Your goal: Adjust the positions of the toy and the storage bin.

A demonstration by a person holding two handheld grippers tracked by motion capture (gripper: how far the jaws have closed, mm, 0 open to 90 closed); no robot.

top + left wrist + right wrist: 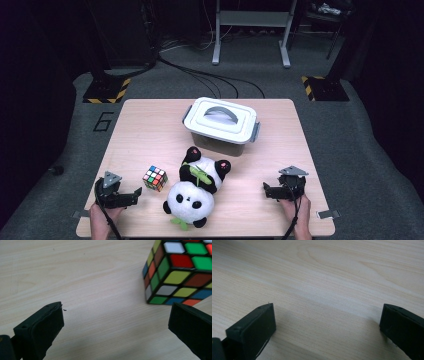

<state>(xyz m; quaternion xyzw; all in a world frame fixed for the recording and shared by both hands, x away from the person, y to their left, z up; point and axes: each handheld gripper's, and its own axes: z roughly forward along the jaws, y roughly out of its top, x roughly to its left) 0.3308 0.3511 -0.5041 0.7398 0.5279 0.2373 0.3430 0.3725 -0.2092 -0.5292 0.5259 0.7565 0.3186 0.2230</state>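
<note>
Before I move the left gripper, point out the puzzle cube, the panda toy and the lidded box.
puzzle cube [155, 178]: high view, its top face.
panda toy [190, 200]: high view, its white head.
lidded box [221, 114]: high view, the grey handle on its lid.

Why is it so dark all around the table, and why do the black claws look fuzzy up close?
High view: light falls on the pale wooden table, the floor beyond stays dim. Left gripper view: the colourful puzzle cube looks soft and blurred, the jaws cast faint shadows. Right gripper view: wood grain sharper far off, jaws blurry near.
</note>
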